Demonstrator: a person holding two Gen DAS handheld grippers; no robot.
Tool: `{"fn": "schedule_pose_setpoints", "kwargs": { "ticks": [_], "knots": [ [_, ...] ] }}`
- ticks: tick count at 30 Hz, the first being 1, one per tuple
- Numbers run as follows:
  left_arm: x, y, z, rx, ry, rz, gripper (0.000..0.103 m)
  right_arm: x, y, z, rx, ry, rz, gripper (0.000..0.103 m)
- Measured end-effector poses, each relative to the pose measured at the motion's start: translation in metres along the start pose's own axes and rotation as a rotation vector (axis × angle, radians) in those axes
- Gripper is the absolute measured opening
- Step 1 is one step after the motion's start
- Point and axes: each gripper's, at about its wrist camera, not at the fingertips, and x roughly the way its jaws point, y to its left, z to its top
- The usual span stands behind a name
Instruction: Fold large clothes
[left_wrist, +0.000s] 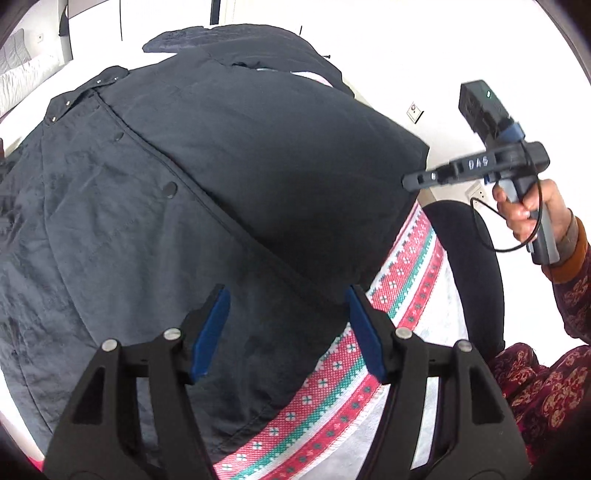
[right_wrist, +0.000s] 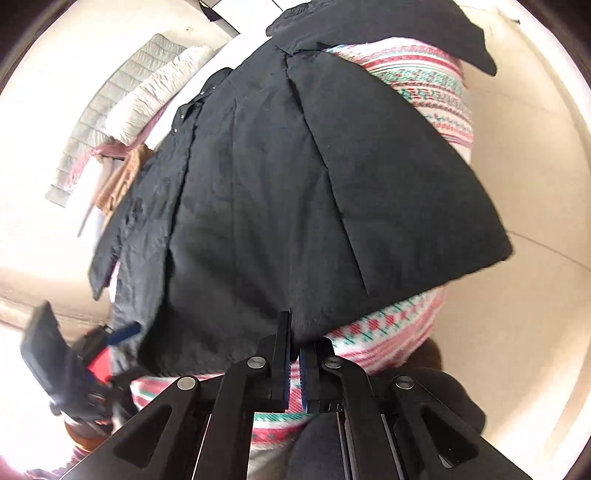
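Left tool (left_wrist: 288, 332) nearest, jaws apart above the black jacket (left_wrist: 229, 177) spread on the patterned blanket (left_wrist: 332, 398). Right tool (right_wrist: 293, 356) pressed together at jacket's edge — whether on cloth, cannot tell. Mid-fold; next needs a hem grip.

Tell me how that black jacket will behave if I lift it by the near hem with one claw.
The black jacket will probably flop: it lies in soft wrinkles and folds over the patterned cloth. Its thin, crinkled fabric looks light, possibly slippery. A one-point lift would likely undo the folded panel, so use both the left claw and the right claw.
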Motion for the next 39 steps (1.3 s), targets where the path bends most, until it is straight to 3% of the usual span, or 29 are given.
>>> {"fn": "schedule_pose_setpoints", "kwargs": {
  "ticks": [3, 7, 11, 13, 15, 17, 20, 23, 27, 29, 32, 34, 38, 39],
  "knots": [
    [-0.002, 0.013, 0.019, 0.006, -0.001, 0.025, 0.066, 0.000, -0.008, 0.000, -0.010, 0.044, 0.016, 0.007],
    [-0.002, 0.035, 0.058, -0.007, 0.030, 0.082, 0.066, -0.037, 0.015, 0.020, -0.158, 0.054, -0.058, 0.017],
    [-0.001, 0.059, 0.106, 0.019, 0.034, 0.149, 0.070, -0.065, 0.045, 0.073, -0.294, 0.030, -0.148, 0.027],
    [0.008, 0.075, 0.136, 0.036, 0.008, 0.197, 0.074, -0.073, 0.061, 0.099, -0.353, 0.049, -0.178, 0.044],
    [0.023, 0.093, 0.166, 0.052, -0.035, 0.244, 0.075, -0.083, 0.080, 0.118, -0.418, 0.066, -0.190, 0.049],
    [0.045, 0.113, 0.193, 0.040, -0.084, 0.248, 0.075, -0.092, 0.100, 0.140, -0.498, 0.012, -0.243, 0.056],
    [0.086, 0.150, 0.232, -0.117, -0.138, 0.180, 0.075, -0.084, 0.128, 0.190, -0.580, -0.106, -0.294, 0.074],
    [0.126, 0.187, 0.254, -0.251, -0.226, 0.134, 0.075, -0.045, 0.148, 0.254, -0.654, -0.149, -0.328, 0.077],
    [0.169, 0.222, 0.251, -0.382, -0.337, 0.180, 0.075, 0.031, 0.168, 0.351, -0.722, -0.180, -0.351, 0.077],
    [0.186, 0.239, 0.235, -0.465, -0.331, 0.100, 0.075, 0.073, 0.166, 0.396, -0.699, -0.162, -0.341, 0.077],
    [0.168, 0.258, 0.226, -0.539, -0.408, -0.024, 0.076, 0.136, 0.164, 0.454, -0.689, -0.109, -0.325, 0.077],
    [0.159, 0.262, 0.222, -0.530, -0.456, -0.020, 0.080, 0.178, 0.163, 0.485, -0.714, -0.096, -0.365, 0.077],
    [0.167, 0.270, 0.218, -0.589, -0.420, -0.043, 0.080, 0.248, 0.143, 0.534, -0.582, -0.021, -0.398, 0.076],
    [0.167, 0.270, 0.218, -0.587, -0.419, -0.040, 0.080, 0.260, 0.137, 0.536, -0.550, 0.007, -0.385, 0.066]
  ]
}}
